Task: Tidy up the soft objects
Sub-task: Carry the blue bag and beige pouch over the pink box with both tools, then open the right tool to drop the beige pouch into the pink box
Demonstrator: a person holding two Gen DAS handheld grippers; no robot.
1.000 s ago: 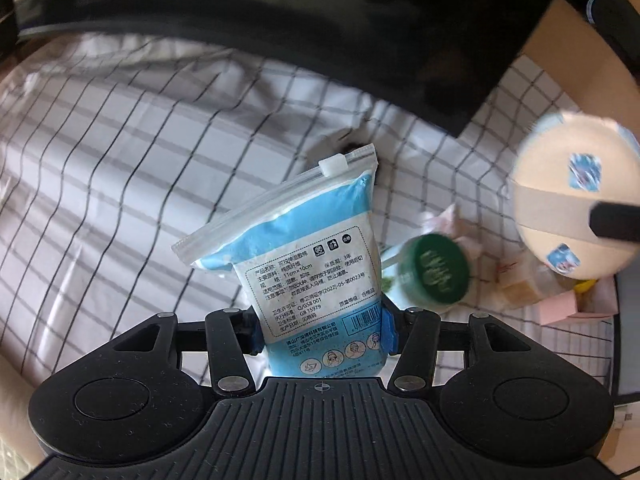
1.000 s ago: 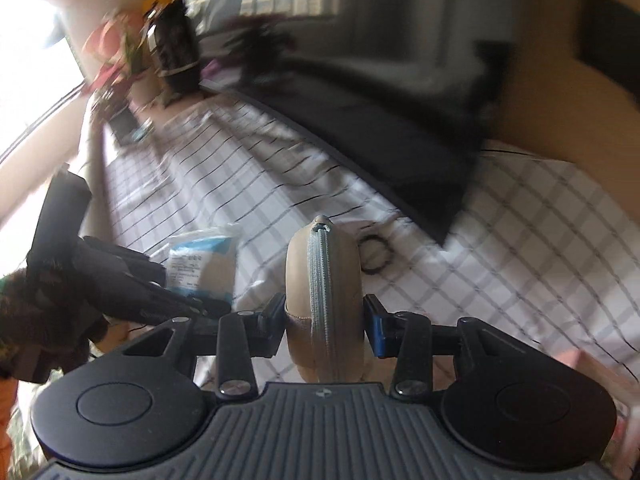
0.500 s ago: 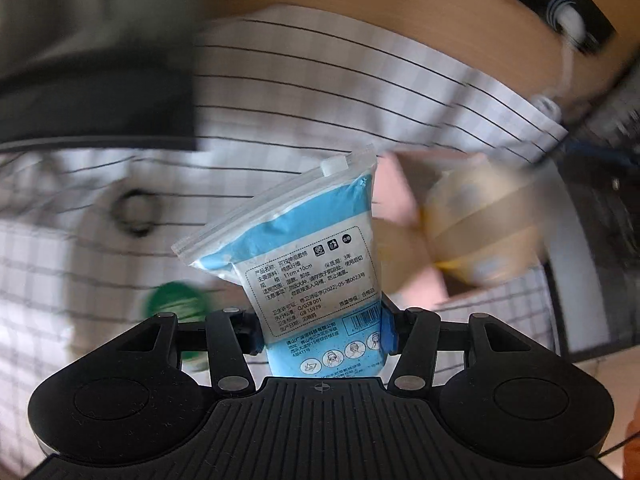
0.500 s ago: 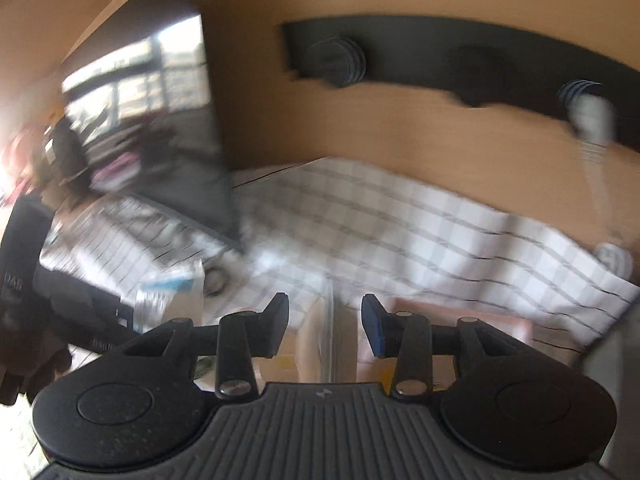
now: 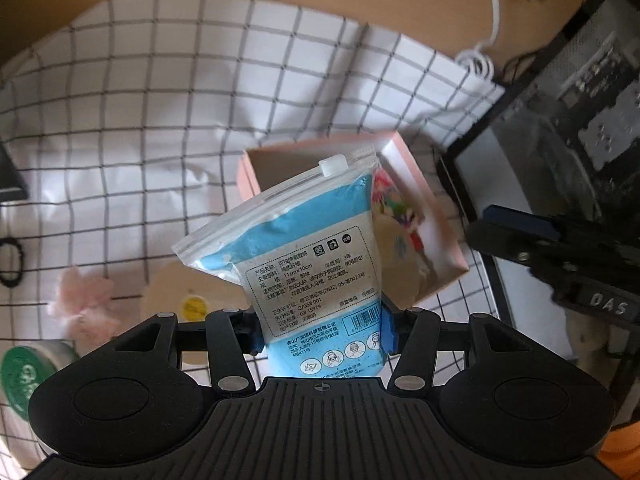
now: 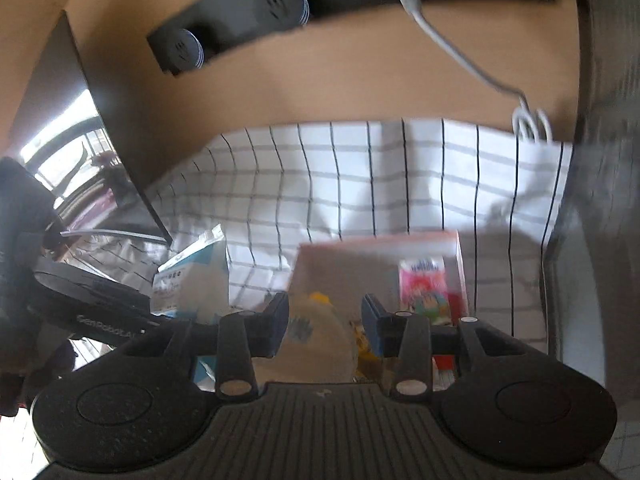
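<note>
My left gripper (image 5: 322, 332) is shut on the bottom of a blue and white zip pouch (image 5: 304, 248), which stands tilted in front of an open pink box (image 5: 312, 145). A colourful packet (image 5: 394, 200) lies inside the box. My right gripper (image 5: 480, 228) reaches in from the box's right side. In the right wrist view the right gripper (image 6: 325, 312) is shut on a beige round pouch (image 6: 320, 344), blurred, just in front of the pink box (image 6: 380, 240). The blue pouch (image 6: 196, 280) shows to the left and the colourful packet (image 6: 424, 284) at the box's right end.
A checked cloth (image 5: 160, 100) covers the table. A pink fluffy item (image 5: 80, 300), a green-lidded jar (image 5: 24, 372), a black hair tie (image 5: 10, 260) and a beige disc with a yellow sticker (image 5: 192, 292) lie left. A dark computer case (image 5: 560, 120) stands right, a white cable (image 5: 494, 12) behind.
Both grippers have swept across the checked cloth from beside the black panel to the pink box and rolled on the way. Each keeps its pouch. The jar and hair tie now lie far left.
</note>
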